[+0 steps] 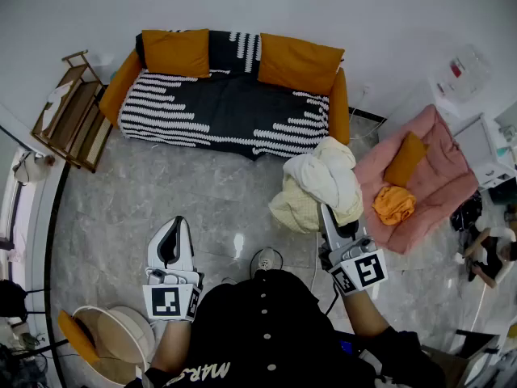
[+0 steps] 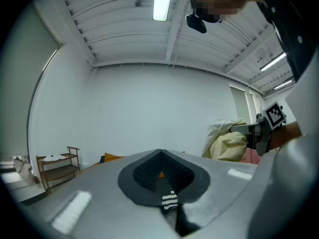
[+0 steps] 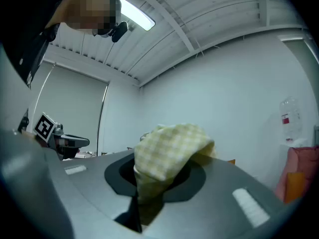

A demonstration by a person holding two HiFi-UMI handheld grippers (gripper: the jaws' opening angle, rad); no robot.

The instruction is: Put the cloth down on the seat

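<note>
A bundled pale yellow checked cloth (image 1: 319,186) hangs above the grey floor, between the sofa and the pink seat. My right gripper (image 1: 329,219) is shut on it. In the right gripper view the cloth (image 3: 167,156) bulges out from between the closed jaws of that gripper (image 3: 149,185). A pink low seat (image 1: 440,186) stands just to the right, with an orange cushion (image 1: 405,159) and an orange cloth (image 1: 393,204) on it. My left gripper (image 1: 172,233) hovers over the floor at lower left, shut and empty. In its own view the left gripper (image 2: 160,177) has its jaws together.
A sofa (image 1: 230,107) with a black and white striped cover and orange cushions (image 1: 297,61) stands against the far wall. A wooden rack (image 1: 69,107) is at the left and a round wicker chair (image 1: 113,334) at lower left. A person (image 1: 489,250) sits at the right edge.
</note>
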